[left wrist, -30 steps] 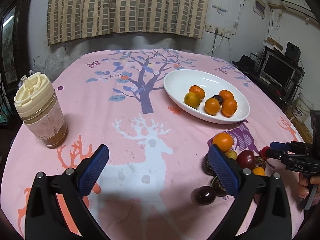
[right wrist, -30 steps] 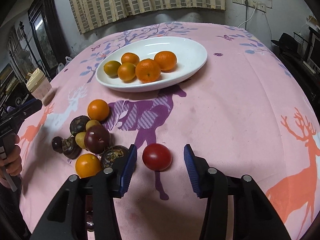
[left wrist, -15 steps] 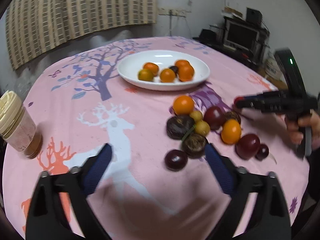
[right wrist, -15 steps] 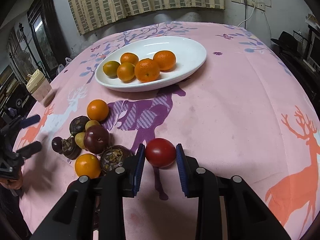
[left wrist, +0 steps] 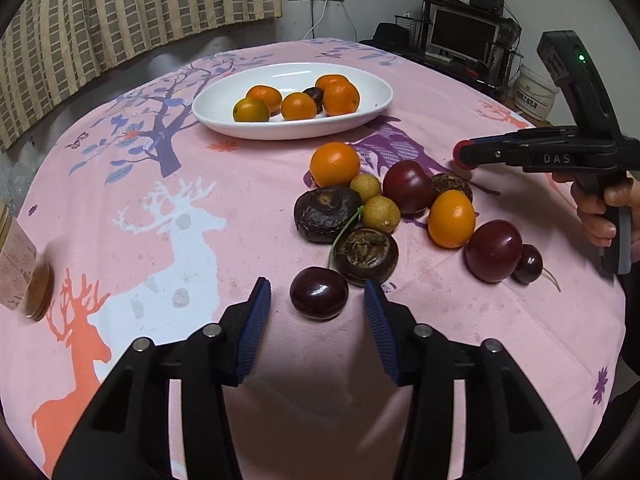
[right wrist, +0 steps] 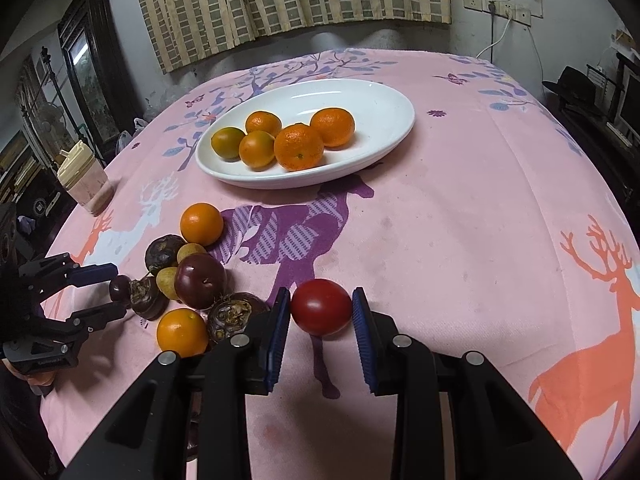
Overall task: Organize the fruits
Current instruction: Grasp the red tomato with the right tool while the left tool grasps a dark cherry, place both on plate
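Red tomato [right wrist: 321,306] sits on the pink cloth of the worktop [right wrist: 460,220], clamped between the blue pads of the right gripper [right wrist: 321,312]; both fingers [right wrist: 277,322] touch its sides. Dark cherry [left wrist: 319,293] lies between the left gripper's [left wrist: 318,312] fingers [left wrist: 256,320], which stand apart with a gap on each side, not touching it. Just beyond the cherry: a loose cluster of fruit, with two brown wrinkled fruits [left wrist: 327,213], two small yellow ones [left wrist: 380,213], two oranges [left wrist: 335,163] and dark red plums [left wrist: 408,186]. Farther back, a white oval plate [right wrist: 380,96] holds five oranges [right wrist: 298,146]; the left view also shows one dark fruit among them. Lidded cup [right wrist: 82,178] stands near the worktop's left edge.
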Tool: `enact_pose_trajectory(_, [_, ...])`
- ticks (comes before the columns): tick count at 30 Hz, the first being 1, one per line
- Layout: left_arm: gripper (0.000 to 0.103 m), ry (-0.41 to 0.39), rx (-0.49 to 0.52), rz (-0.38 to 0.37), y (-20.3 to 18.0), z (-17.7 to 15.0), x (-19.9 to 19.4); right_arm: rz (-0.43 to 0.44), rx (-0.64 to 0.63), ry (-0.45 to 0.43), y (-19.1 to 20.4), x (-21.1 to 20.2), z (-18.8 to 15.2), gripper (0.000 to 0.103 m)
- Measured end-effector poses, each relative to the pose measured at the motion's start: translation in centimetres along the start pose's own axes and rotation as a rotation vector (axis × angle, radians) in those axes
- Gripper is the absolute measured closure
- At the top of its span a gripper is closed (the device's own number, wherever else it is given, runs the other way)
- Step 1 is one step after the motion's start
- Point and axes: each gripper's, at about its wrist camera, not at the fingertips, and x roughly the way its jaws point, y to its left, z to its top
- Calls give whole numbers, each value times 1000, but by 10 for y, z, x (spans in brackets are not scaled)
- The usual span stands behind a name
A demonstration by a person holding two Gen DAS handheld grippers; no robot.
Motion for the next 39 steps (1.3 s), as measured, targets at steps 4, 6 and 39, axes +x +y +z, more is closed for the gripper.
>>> enact_pose_trajectory(4, [61, 12, 0, -4, 0, 0, 4, 1, -1, -6, 0, -1, 0, 71])
enact_pose_trajectory(6, [66, 26, -6, -13, 1, 0, 7, 4, -2, -15, 1, -3, 0, 71])
enact_pose_trajectory(39, [73, -140, -196, -47, 55, 140, 6, 5, 35, -176, -1, 26, 86, 72])
